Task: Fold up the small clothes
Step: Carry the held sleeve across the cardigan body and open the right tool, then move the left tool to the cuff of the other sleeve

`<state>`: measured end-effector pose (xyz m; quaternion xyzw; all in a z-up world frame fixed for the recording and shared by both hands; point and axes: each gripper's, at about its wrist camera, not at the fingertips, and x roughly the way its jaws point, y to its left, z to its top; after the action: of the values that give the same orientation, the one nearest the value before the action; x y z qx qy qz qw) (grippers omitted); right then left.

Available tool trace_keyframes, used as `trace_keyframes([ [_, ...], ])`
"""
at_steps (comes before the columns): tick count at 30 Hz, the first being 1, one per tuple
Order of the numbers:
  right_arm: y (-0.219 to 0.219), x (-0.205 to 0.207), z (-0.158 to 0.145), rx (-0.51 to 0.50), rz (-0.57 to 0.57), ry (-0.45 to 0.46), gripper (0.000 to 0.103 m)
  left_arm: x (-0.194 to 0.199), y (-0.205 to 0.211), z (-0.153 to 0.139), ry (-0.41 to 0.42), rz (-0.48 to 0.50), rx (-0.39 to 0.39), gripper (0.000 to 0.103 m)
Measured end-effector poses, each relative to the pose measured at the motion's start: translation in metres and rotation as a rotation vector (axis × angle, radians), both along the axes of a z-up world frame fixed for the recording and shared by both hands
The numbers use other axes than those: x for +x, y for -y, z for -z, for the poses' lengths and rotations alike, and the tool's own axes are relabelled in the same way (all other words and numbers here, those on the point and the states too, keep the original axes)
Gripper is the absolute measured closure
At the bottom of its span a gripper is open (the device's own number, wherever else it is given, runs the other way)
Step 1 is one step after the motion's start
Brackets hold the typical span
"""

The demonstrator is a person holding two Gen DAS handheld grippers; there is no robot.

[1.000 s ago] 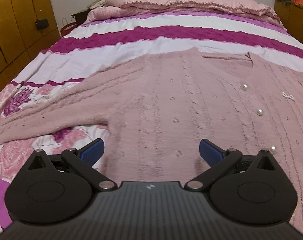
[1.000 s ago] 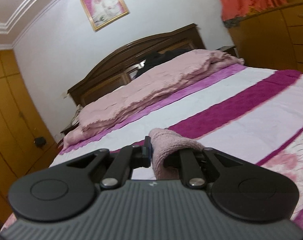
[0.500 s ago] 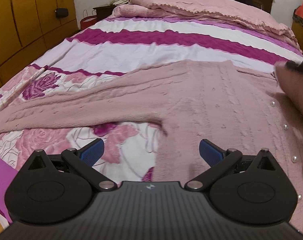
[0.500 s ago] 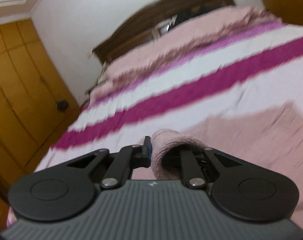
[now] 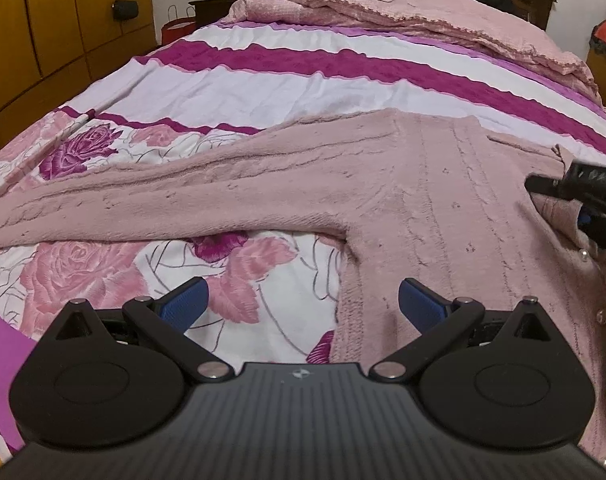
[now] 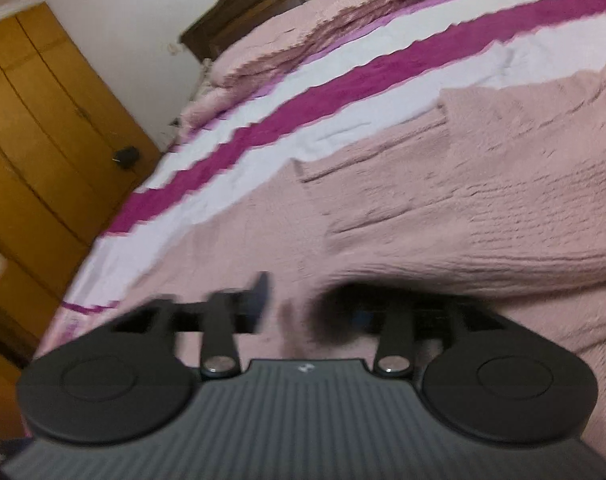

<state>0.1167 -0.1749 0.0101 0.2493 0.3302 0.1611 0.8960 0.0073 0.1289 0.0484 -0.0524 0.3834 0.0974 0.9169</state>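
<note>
Pink cardigan [image 5: 443, 216] flat on bed [image 5: 263, 80], front up, one sleeve [image 5: 151, 208] stretched toward left edge. Left hand-held gripper [image 5: 301, 300] spread wide, empty, above cardigan hem. Right hand-held gripper [image 6: 315, 304] low over cardigan [image 6: 443, 208]; view blurred, fingers apart, cannot tell if knit is pinched.

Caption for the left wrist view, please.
Open left tool hovers over a pink cardigan spread on the floral bedspread, one sleeve stretched out.
</note>
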Motion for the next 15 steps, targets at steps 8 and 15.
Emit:
trace_keyframes([
  [8,0.001,-0.035,-0.02,-0.01,-0.03,-0.022,0.022,0.002,0.017,-0.012,0.027,0.036,-0.004,0.0],
  [15,0.023,-0.068,-0.034,-0.066,-0.043,-0.058,0.021,0.008,0.042,-0.025,0.047,0.095,0.0,0.0],
])
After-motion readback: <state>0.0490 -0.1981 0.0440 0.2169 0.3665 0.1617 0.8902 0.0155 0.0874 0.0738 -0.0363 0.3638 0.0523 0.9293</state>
